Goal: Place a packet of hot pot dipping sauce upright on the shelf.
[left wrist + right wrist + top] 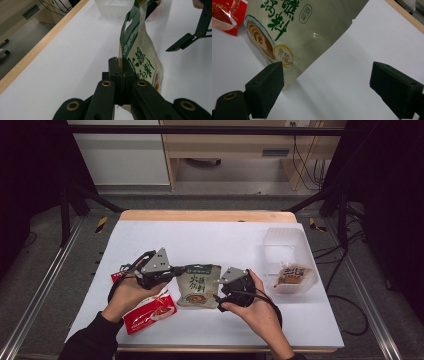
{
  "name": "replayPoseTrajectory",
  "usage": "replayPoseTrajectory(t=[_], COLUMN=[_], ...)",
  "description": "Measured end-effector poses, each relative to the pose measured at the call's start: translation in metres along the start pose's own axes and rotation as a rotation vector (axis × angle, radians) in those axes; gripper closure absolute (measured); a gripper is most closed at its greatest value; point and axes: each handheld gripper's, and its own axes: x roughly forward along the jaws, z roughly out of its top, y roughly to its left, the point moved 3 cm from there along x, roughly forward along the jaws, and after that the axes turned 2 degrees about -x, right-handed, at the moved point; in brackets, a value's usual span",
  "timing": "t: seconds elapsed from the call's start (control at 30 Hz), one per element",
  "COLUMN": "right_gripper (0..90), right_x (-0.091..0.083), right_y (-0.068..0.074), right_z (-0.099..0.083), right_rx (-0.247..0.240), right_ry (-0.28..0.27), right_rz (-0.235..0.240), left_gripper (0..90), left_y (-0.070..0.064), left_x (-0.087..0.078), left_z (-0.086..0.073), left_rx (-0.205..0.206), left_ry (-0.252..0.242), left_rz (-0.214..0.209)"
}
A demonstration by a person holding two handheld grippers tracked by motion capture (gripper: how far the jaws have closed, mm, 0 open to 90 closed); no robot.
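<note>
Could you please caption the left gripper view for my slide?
Left gripper shut on green pouch's edge, white table beneath.

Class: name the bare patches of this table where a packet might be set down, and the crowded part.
Free: the far strip of white table behind the green pouch, left of the clear tub. Crowded: the near middle, around both tongs and the red packet.

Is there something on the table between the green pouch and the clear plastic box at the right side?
Only the right gripper, jaws open, beside the green pouch on its box side. Past it, bare white table runs to the clear plastic box. The left gripper already clamps the pouch's edge.
</note>
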Motion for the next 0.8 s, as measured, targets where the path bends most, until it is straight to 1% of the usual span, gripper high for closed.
replayPoseTrajectory(t=[0.1,0.2,0.27,0.37,0.4,0.5,0.53,0.6,0.7,0.77,0.8], right_gripper=[14.3,15.5,15.3,15.3,15.3,14.8,14.6,14.2,15.6,17.2,17.1], right_x=[-0.005,-0.011,-0.015,-0.023,-0.025,-0.032,-0.034,-0.035,-0.036,-0.036,-0.035], right_y=[-0.004,-0.009,-0.013,-0.017,-0.018,-0.02,-0.021,-0.022,-0.02,-0.019,-0.019], right_z=[0.002,0.005,0.008,0.016,0.019,0.031,0.035,0.04,0.047,0.05,0.052], right_rx=[-0.029,-0.032,-0.058,-0.088,-0.106,-0.141,-0.159,-0.191,-0.237,-0.264,-0.267], right_ry=[0.022,0.025,0.046,0.07,0.068,0.083,0.095,0.13,0.155,0.155,0.156], right_rz=[0.01,0.025,0.014,0.029,0.029,0.067,0.072,0.1,0.131,0.135,0.142], left_gripper=[90.0,90.0,90.0,90.0,90.0,90.0,90.0,90.0,90.0,90.0,90.0], left_y=[-0.003,-0.004,-0.005,-0.006,-0.005,-0.006,-0.006,-0.007,-0.008,-0.008,-0.008], left_x=[0.002,0.003,0.002,0.0,0.0,0.0,0.0,0.0,-0.002,-0.002,-0.002], left_z=[0.0,0.001,0.002,0.004,0.004,0.005,0.005,0.006,0.008,0.008,0.008], left_rx=[0.006,0.015,0.018,0.02,0.022,0.025,0.032,0.037,0.046,0.044,0.048], left_ry=[0.006,0.008,0.006,0.001,0.001,0.001,0.006,0.006,0.005,-0.001,0.002], left_rz=[-0.008,-0.013,-0.014,-0.014,-0.014,-0.015,-0.013,-0.016,-0.016,-0.019,-0.019])
